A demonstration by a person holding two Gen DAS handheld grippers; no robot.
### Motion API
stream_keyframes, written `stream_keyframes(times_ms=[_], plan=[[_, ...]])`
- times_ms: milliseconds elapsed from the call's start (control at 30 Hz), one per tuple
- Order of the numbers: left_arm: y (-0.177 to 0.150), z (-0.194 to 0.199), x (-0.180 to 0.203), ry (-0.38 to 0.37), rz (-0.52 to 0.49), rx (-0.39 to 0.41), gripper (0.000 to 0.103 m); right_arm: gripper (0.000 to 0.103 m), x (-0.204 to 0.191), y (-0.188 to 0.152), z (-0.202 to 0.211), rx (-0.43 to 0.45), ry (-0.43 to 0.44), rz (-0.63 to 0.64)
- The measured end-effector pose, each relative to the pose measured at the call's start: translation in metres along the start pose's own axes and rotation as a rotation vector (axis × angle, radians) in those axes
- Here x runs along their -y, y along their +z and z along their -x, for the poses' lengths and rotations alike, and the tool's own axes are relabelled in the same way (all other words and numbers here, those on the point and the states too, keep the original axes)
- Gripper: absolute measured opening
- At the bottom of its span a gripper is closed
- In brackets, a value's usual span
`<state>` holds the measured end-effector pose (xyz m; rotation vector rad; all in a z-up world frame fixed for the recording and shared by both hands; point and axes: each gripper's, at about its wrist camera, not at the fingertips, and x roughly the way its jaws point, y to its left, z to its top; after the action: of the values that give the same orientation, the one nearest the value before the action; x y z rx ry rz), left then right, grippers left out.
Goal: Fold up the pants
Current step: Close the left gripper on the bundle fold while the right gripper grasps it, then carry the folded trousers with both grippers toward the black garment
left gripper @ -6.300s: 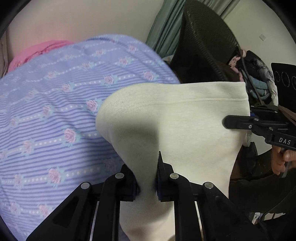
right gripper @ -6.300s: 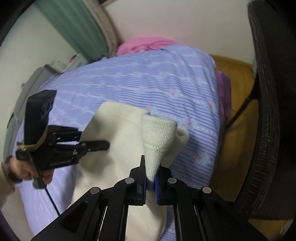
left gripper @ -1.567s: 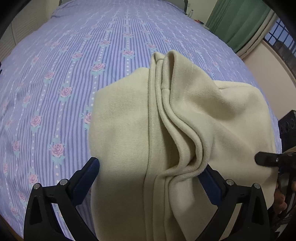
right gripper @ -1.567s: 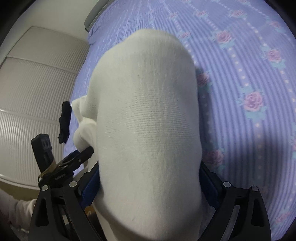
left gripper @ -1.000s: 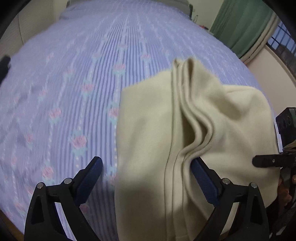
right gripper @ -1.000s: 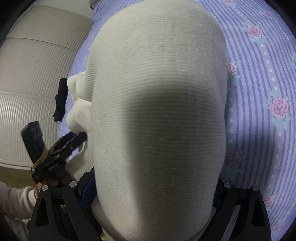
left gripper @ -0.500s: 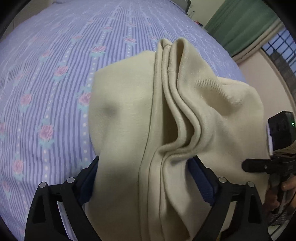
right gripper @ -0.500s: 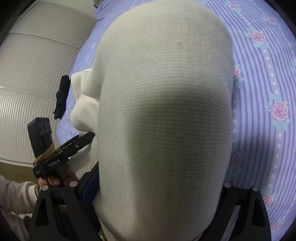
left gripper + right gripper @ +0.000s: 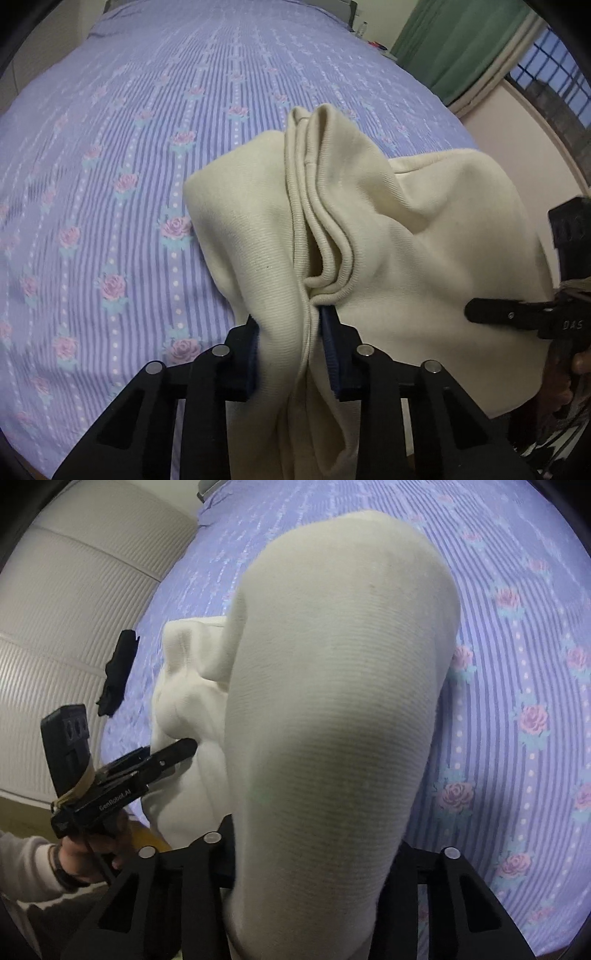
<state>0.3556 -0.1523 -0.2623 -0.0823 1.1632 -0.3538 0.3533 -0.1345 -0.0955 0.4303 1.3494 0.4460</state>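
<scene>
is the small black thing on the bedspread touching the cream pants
No, in the right wrist view the small black thing lies apart from the pants, with bare bedspread between.

Both grippers point steeply down. The left gripper (image 9: 290,347) has its jaws closing, blue pads already pinching a bunched fold of the cream pants (image 9: 369,236). The right gripper (image 9: 314,853) is closing too, cloth filling its gap, pads hidden. From the right wrist view, the left hand (image 9: 92,843) sits around 8 o'clock, pale sleeve showing.
</scene>
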Motion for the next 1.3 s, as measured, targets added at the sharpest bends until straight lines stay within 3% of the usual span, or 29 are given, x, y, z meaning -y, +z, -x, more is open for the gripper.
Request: stream_keyframes(times_ms=[267, 800, 967, 1300], plan=[[0.018, 0.028, 0.018, 0.040, -0.008, 0.010, 0.024, 0.037, -0.036, 0.002, 0.034, 0.030, -0.008, 0.015], [0.037, 0.109, -0.020, 0.022, 0.017, 0.081, 0.023, 0.036, -0.084, 0.028, 0.076, 0.063, 0.014, 0.062], [0.043, 0.142, -0.059, 0.031, 0.052, 0.117, 0.023, 0.036, -0.137, 0.052, 0.064, 0.058, 0.012, 0.118], [0.045, 0.233, -0.211, 0.127, 0.158, 0.201, 0.023, 0.036, -0.264, 0.109, 0.007, 0.036, 0.080, 0.255]])
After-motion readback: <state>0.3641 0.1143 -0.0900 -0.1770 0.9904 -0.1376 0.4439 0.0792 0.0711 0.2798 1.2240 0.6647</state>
